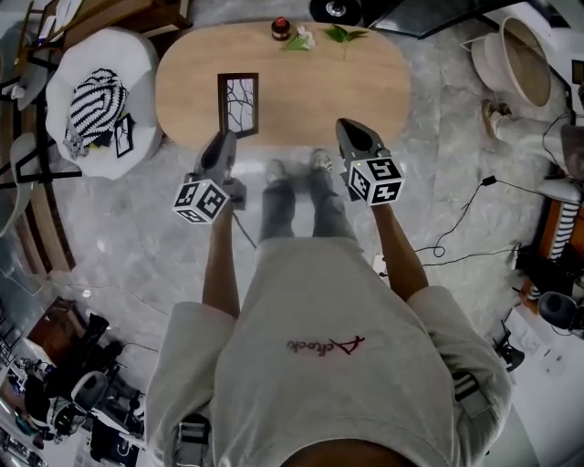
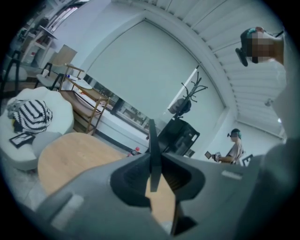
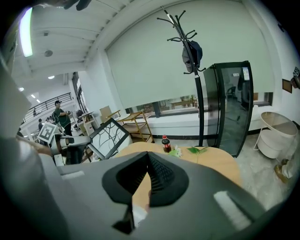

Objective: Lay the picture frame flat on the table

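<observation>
The black picture frame (image 1: 237, 103), with a bare-branch print, stands upright over the near left part of the oval wooden table (image 1: 365, 91). My left gripper (image 1: 222, 139) is shut on its lower edge. In the left gripper view the picture frame (image 2: 152, 140) shows edge-on, pinched between the pads of the left gripper (image 2: 153, 161). My right gripper (image 1: 353, 129) hovers at the table's near edge, right of the frame, shut and holding nothing. In the right gripper view the right gripper (image 3: 149, 158) has its jaws together, and the tilted frame (image 3: 108, 138) is at the left.
A small red-capped bottle (image 1: 280, 28), a white flower (image 1: 301, 38) and green leaves (image 1: 345, 35) lie at the table's far edge. A white round seat with a striped cloth (image 1: 96, 100) stands left. Cables run across the floor at right (image 1: 465, 219).
</observation>
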A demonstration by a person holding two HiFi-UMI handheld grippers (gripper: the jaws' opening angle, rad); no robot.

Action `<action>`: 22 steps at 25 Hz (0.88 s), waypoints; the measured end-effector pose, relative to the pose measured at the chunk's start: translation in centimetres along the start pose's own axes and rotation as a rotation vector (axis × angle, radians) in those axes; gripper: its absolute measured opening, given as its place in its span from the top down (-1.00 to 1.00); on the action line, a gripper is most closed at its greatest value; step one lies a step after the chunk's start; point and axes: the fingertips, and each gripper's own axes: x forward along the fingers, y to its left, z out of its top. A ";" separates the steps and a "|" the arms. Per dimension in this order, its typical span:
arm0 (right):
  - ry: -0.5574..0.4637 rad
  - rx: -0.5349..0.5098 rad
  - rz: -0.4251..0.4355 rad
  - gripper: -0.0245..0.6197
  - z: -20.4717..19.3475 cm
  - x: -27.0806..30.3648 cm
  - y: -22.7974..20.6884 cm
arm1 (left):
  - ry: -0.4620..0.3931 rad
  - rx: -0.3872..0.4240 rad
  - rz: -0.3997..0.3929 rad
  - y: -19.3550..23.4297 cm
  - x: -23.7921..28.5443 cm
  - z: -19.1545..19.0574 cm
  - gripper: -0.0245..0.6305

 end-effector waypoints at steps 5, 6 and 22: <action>0.028 0.021 0.002 0.91 -2.3 1.4 -1.9 | 0.038 -0.014 0.014 1.3 1.9 -3.1 0.71; 0.035 0.025 0.002 0.91 -2.8 1.8 -2.1 | 0.046 -0.018 0.015 1.8 2.2 -3.6 0.71; 0.112 0.066 -0.015 0.91 -10.1 6.2 -7.0 | 0.177 -0.077 0.023 6.7 7.7 -15.0 0.71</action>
